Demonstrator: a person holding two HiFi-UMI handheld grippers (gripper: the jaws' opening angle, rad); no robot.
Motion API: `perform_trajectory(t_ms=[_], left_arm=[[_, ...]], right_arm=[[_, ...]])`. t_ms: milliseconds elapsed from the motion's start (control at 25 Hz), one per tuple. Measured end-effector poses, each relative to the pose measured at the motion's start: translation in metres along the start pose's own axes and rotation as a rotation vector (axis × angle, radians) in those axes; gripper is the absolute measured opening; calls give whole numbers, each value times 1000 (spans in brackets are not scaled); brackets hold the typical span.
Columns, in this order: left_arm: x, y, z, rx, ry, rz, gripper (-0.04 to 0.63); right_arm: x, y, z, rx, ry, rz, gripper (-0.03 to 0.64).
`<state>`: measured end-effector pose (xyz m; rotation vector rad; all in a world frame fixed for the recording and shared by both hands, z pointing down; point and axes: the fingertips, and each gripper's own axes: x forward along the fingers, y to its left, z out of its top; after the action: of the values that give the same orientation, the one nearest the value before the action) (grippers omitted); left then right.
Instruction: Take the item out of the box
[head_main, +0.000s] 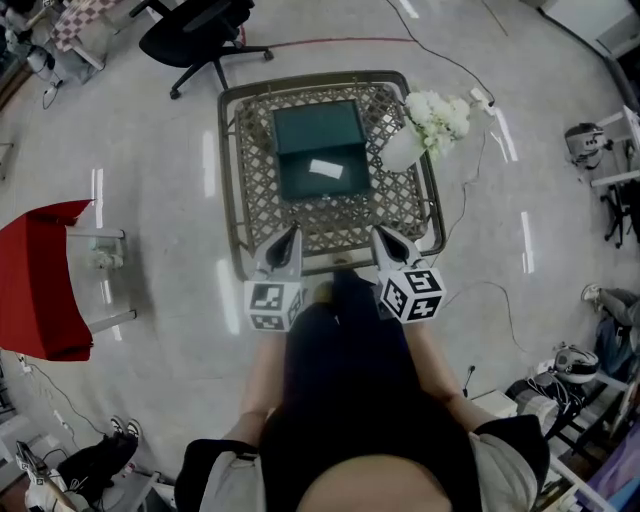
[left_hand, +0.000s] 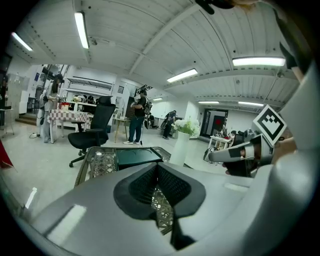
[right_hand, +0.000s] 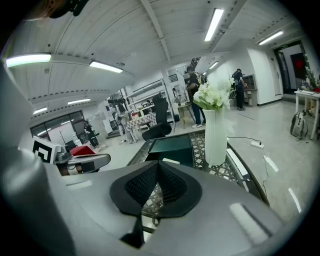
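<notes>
A dark green box (head_main: 320, 150) stands open on a lattice-top table (head_main: 228, 180), its lid raised at the far side. A white flat item (head_main: 325, 168) lies inside it. My left gripper (head_main: 292, 233) and right gripper (head_main: 378, 233) hover side by side over the table's near edge, both shut and holding nothing, well short of the box. In the left gripper view the box (left_hand: 137, 156) lies beyond the shut left gripper (left_hand: 157, 167). In the right gripper view the box (right_hand: 172, 147) and the white item (right_hand: 170, 161) show past the shut right gripper (right_hand: 158, 165).
A white vase of white flowers (head_main: 420, 130) stands on the table's right far corner, close to the box. A black office chair (head_main: 200, 30) is behind the table, a red seat (head_main: 40, 280) to the left. Cables run across the floor. People stand far off.
</notes>
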<state>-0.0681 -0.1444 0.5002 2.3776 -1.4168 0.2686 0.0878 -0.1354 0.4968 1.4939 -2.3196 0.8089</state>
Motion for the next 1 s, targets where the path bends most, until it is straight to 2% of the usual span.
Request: perform_trajectory(t_ms=[1000], left_arm=[[35,16,-23,-38,60,91,8]], right_arm=[[59,-23,1,-32,103,106,2]])
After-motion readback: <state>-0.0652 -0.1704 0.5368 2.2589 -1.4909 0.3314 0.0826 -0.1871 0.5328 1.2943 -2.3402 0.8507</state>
